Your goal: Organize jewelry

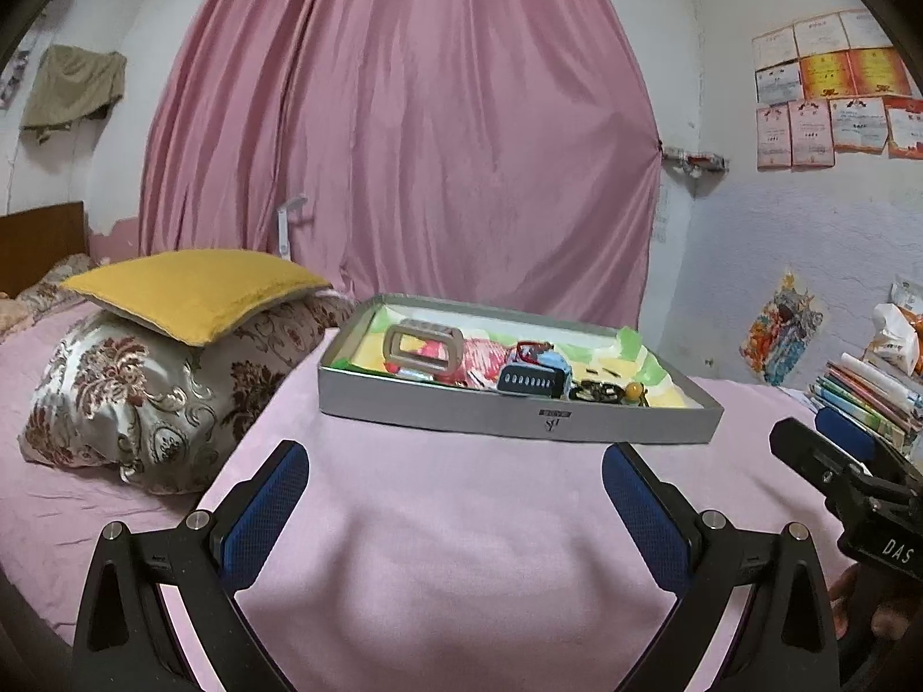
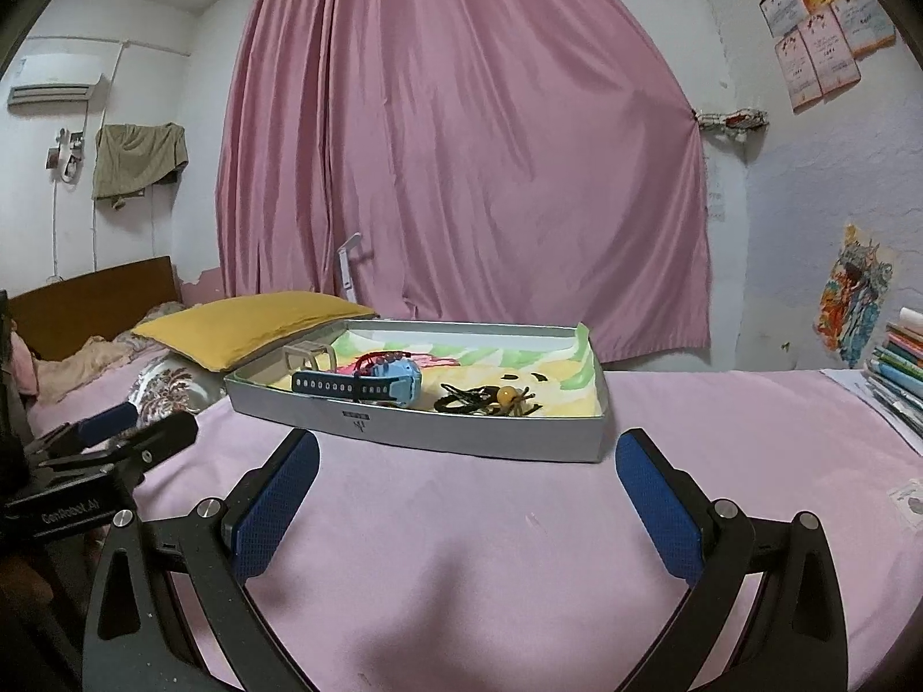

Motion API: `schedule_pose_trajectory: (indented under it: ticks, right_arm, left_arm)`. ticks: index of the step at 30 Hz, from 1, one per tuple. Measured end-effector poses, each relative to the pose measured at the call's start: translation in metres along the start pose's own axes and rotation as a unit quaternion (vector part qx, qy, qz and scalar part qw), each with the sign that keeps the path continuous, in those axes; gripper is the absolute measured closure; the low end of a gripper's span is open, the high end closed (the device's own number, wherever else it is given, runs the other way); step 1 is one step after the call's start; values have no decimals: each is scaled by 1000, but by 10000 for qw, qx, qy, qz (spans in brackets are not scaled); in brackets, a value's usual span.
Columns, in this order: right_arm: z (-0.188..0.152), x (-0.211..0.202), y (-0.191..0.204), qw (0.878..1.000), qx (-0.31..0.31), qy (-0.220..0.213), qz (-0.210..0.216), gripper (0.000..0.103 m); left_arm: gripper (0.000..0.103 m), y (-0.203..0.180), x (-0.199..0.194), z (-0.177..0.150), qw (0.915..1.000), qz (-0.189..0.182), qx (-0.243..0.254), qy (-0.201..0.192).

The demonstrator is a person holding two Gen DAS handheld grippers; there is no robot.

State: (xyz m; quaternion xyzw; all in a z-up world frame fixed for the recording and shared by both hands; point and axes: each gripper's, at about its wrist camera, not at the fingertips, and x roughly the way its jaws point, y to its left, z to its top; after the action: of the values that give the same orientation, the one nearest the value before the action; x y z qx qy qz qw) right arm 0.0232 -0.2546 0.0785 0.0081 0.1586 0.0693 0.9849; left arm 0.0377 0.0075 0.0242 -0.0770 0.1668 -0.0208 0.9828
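A shallow grey box lies on the pink bed sheet ahead of both grippers. Inside it I see a blue watch with a dark strap, a beige rectangular clip, a red cord bracelet, and black hair ties with an amber bead. My left gripper is open and empty, short of the box's front wall. My right gripper is open and empty too, also short of the box. Each gripper shows at the edge of the other's view.
A yellow cushion rests on a patterned pillow to the left. A stack of books stands at the right edge of the bed. A pink curtain hangs behind. Bare pink sheet lies between the grippers and the box.
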Motion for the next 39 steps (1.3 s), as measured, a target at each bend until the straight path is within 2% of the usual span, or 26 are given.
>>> schedule_pose_trajectory:
  ticks: [9,39]
  right_arm:
    - [-12,0,-3,9998,51,-45,-162,2]
    - [-18,9,-5,9997,75,114,-186,2]
  left_arm:
    - [1,2,-2,-12,9998,-48,-120,-179]
    - [1,-2,4,-19,10000,29,-9,-71]
